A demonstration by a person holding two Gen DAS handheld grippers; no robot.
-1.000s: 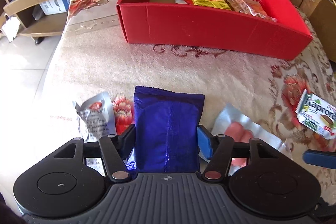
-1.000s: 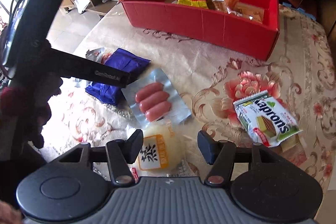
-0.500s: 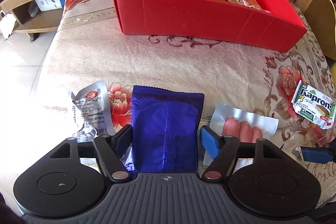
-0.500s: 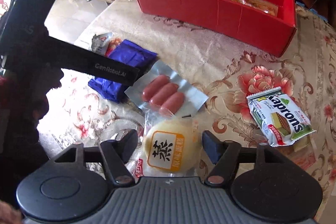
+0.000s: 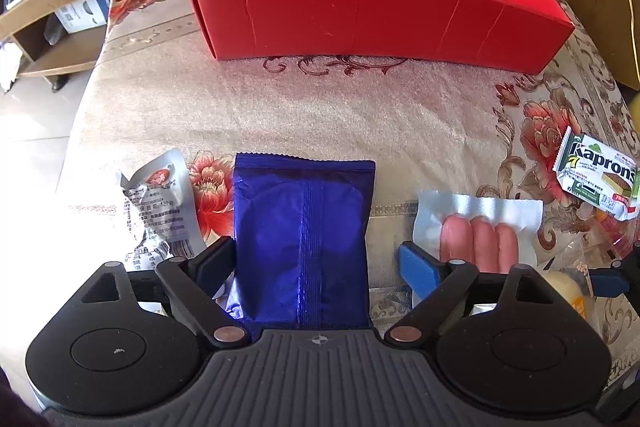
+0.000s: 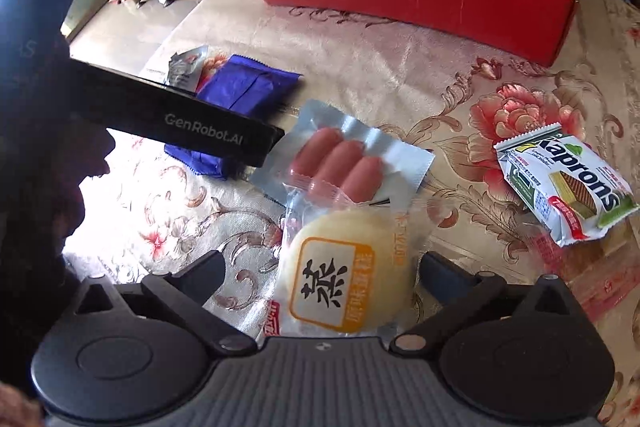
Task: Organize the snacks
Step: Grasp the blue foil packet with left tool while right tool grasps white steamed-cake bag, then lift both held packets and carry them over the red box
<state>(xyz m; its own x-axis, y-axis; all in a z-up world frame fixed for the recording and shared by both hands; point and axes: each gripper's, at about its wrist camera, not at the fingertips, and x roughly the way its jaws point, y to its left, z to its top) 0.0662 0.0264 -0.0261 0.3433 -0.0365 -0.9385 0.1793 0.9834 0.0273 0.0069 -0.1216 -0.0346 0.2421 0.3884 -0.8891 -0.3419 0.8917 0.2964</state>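
Snacks partly sorted: some are held in the red box (image 5: pixel 360 19), five remain on the worktop (image 5: pixel 280 115), straddled by parted left gripper (image 5: pixel 320 259) and right gripper (image 6: pixel 320 267).

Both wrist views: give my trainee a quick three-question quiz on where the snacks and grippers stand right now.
1. True or false: the blue packet lies between the fingers of the left gripper, whose jaws are open.
2. Multiple choice: which snack lies between the fingers of the right gripper? A) Kaprons wafer pack B) round yellow cake C) sausage pack
3. Fill in: the red box already holds some snacks, and it sits at the ____ side of the table from both grippers.

Key: 1 true; 2 B; 3 far.
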